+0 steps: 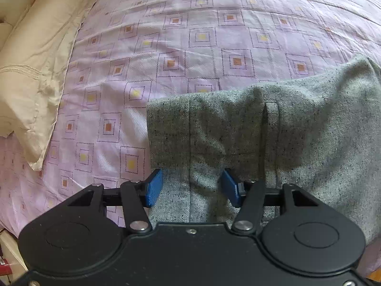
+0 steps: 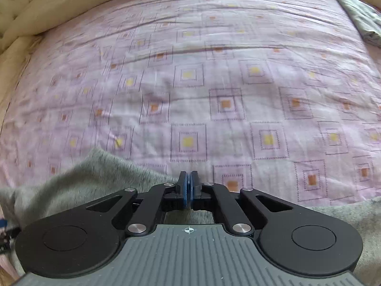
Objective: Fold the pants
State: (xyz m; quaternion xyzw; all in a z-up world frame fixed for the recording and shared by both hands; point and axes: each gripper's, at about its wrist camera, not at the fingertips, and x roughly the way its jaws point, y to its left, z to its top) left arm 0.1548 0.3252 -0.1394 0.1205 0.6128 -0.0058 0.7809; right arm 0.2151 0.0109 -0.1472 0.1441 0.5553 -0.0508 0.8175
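Observation:
Grey speckled pants (image 1: 273, 128) lie on the pink patterned bed sheet (image 1: 190, 47); their waistband with a belt loop (image 1: 270, 143) faces me in the left wrist view. My left gripper (image 1: 191, 188) is open, its blue pads just above the waistband near the pants' left edge. In the right wrist view the pants (image 2: 83, 178) show under and to both sides of the tool. My right gripper (image 2: 189, 188) is shut with its blue pads pressed together; whether cloth is pinched between them I cannot tell.
A cream pillow (image 1: 35, 71) lies at the left of the bed. A cream padded bed frame (image 2: 28, 23) runs along the far edge. A folded grey-green cloth (image 2: 362, 19) lies at the far right corner.

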